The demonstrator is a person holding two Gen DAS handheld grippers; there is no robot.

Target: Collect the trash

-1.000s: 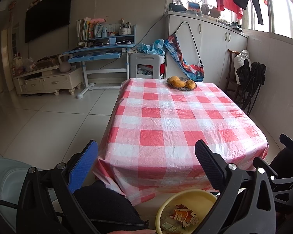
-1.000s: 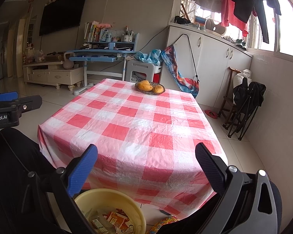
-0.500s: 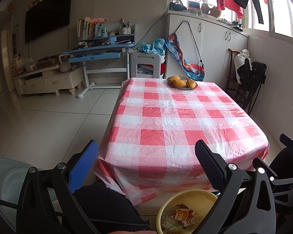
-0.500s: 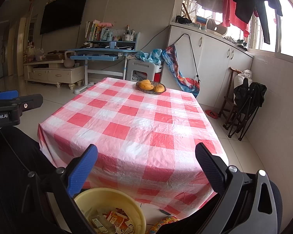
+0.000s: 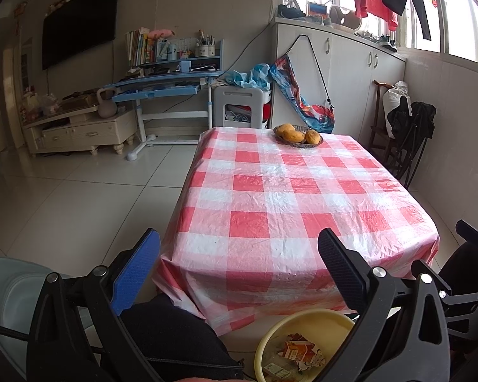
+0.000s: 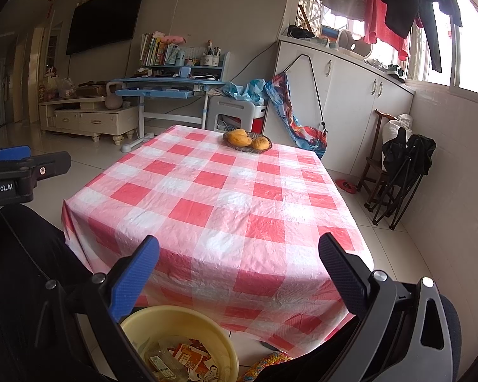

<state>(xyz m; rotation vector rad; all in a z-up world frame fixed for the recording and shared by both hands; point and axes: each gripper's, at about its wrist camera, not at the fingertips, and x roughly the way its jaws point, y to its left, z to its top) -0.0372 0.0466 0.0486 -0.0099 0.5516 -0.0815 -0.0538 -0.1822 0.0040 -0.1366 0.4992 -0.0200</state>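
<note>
In the left wrist view, the left gripper (image 5: 239,251) is held with its jaws spread wide and nothing between them, above the near edge of a table covered by a red-and-white checked cloth (image 5: 290,191). A yellow basin (image 5: 271,337) is seen on the floor below, just in front of the table, and wrappers and other trash (image 5: 298,351) lie inside it. A basket of fruit (image 5: 298,135) stands at the table's far end.

In the right wrist view, the right gripper (image 6: 239,254) is likewise held wide apart and empty. The yellow basin (image 6: 188,318) with trash (image 6: 188,361) sits low between its fingers. The left gripper (image 6: 19,172) is visible at the left edge.
</note>
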